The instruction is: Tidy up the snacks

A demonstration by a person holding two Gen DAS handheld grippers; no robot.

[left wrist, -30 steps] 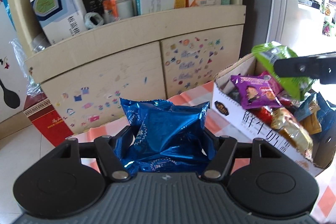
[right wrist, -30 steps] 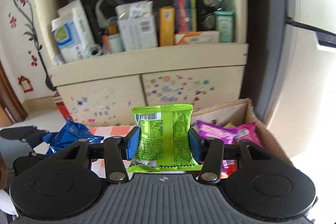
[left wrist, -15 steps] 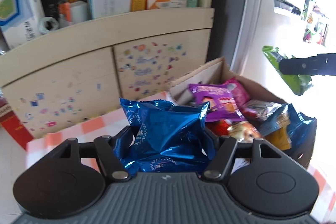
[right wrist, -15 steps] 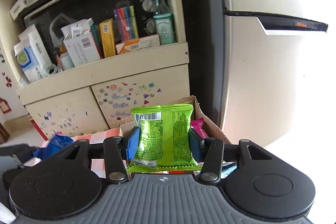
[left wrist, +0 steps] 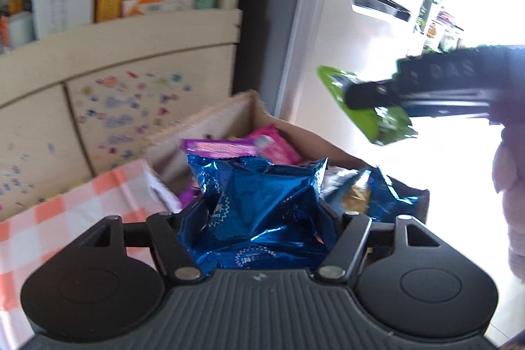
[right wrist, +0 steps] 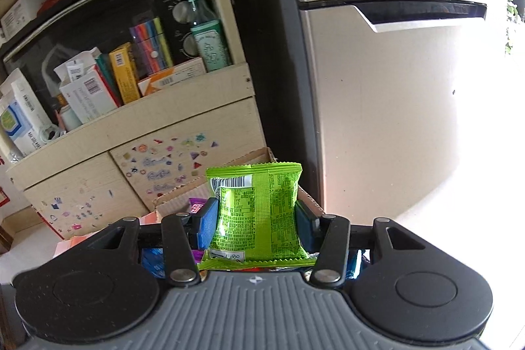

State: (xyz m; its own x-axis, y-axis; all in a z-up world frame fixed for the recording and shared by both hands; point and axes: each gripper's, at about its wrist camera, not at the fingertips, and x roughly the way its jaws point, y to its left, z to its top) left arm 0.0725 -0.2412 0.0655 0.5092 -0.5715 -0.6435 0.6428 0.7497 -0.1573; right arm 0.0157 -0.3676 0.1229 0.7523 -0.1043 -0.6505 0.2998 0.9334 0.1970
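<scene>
The brown cardboard box (left wrist: 229, 113) already holds several packets. Two remain in hand above it — left gripper (left wrist: 262, 218) jaws clamp a crinkled blue foil packet (left wrist: 262, 205), right gripper (right wrist: 256, 218) jaws pinch a green foil packet (right wrist: 259, 212).

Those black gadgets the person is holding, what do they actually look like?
Each is a handheld tool. The left gripper and the right gripper have a ribbed grey body flanked by two round black discs, and black linkage arms with silver rivets. The right one's finger pads are blue. Seen side-on, its black finger bears raised lettering. No cables or sleeves show.
</scene>
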